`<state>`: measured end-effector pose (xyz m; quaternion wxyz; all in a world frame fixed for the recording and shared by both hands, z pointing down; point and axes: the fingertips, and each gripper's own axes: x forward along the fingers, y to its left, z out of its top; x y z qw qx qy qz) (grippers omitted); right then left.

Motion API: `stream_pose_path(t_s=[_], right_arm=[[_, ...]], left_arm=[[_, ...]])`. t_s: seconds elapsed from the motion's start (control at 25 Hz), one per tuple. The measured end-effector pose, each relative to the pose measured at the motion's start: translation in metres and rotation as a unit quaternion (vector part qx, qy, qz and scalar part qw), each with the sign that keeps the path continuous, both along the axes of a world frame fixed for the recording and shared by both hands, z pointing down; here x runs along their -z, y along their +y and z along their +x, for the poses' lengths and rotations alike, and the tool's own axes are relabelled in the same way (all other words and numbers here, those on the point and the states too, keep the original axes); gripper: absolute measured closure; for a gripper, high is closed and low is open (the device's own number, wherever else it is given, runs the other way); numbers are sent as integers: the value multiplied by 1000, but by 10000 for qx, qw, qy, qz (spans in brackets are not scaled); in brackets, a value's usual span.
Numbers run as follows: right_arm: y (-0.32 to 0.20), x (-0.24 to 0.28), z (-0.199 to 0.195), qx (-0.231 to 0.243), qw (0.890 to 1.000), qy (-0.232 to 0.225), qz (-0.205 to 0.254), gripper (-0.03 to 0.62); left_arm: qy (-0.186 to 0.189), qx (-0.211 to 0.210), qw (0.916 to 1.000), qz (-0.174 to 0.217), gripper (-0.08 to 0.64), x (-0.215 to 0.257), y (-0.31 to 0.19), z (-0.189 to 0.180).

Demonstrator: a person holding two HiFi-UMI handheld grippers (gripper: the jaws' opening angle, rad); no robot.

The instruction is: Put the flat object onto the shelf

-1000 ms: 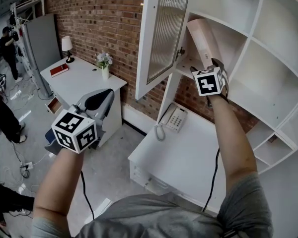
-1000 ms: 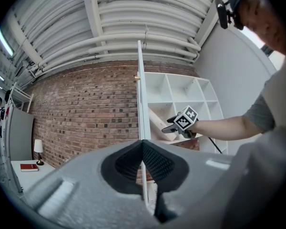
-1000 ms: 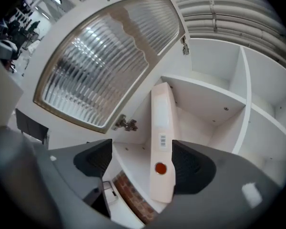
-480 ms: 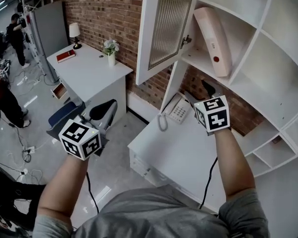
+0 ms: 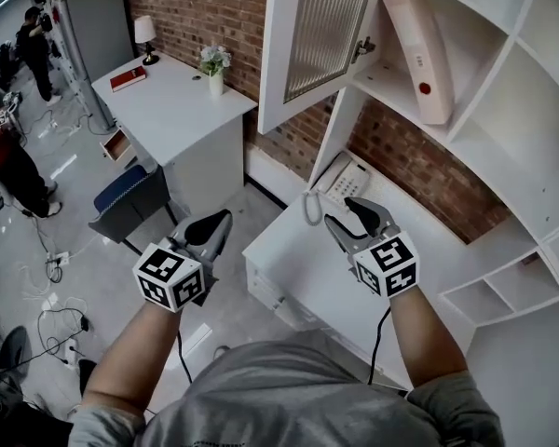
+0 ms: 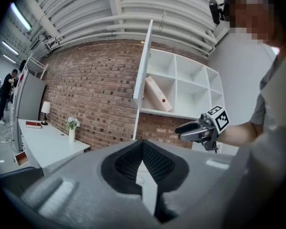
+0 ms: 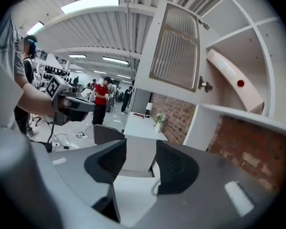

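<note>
The flat object (image 5: 417, 49), a pale pink panel with a red dot near its lower end, is being kept in the upper-left compartment of the white shelf unit (image 5: 531, 110), beside the open ribbed-glass door (image 5: 326, 26); it is standing tilted on the shelf board, its foot near the compartment's right divider and its top leaning towards the door side; what its top is resting against cannot be told; the placing is being judged as done, and the panel is being touched by neither gripper. Below the shelf a white desk (image 5: 307, 277) is being seen, with a corded telephone (image 5: 343, 182) lying at its far edge by the brick wall. The right gripper (image 5: 347, 217) is being held over that desk, well below the panel; its jaws have just been closing, yet they are standing apart and nothing is being carried between them. The left gripper (image 5: 222, 222) is being held over the floor beside the desk, its jaws brought together on nothing. The panel is being judged stiff, light and smooth-faced, hence likely to slide at its foot if nudged; should resetting be needed, it would best be taken across its thickness at a long edge near the middle.
</note>
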<state>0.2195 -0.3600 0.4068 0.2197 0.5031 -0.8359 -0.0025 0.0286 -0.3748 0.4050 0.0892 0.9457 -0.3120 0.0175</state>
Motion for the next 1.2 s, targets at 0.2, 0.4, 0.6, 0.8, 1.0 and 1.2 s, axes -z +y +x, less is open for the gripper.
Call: stream_pose_path(t_s=[0.2,0.4,0.6,0.8,1.0,1.2], right_arm=[[15,-61,-26,347,9972,-442,-485,428],[29,-114,-38,373,9904,-870,-1011,476],[39,-156,-38,326,9877,-810,-1295,519],[45,-173,-36,279,9846,-882,-1480,551],[45,-176,-33,197,9816,-1063,-1574,583],[44,-173,-32,197,9806,-1132,-1586,583]], left_arm=[[-41,52,9991,-414,561,-51,3,0],[-206,33,9974,-694,561,-97,17,3],[-329,54,9946,-984,561,-131,28,1],[-305,120,9925,-1174,561,-145,35,-5],[-314,157,9907,-1312,561,-156,44,-10],[-301,215,9905,-1328,561,-156,46,-15]])
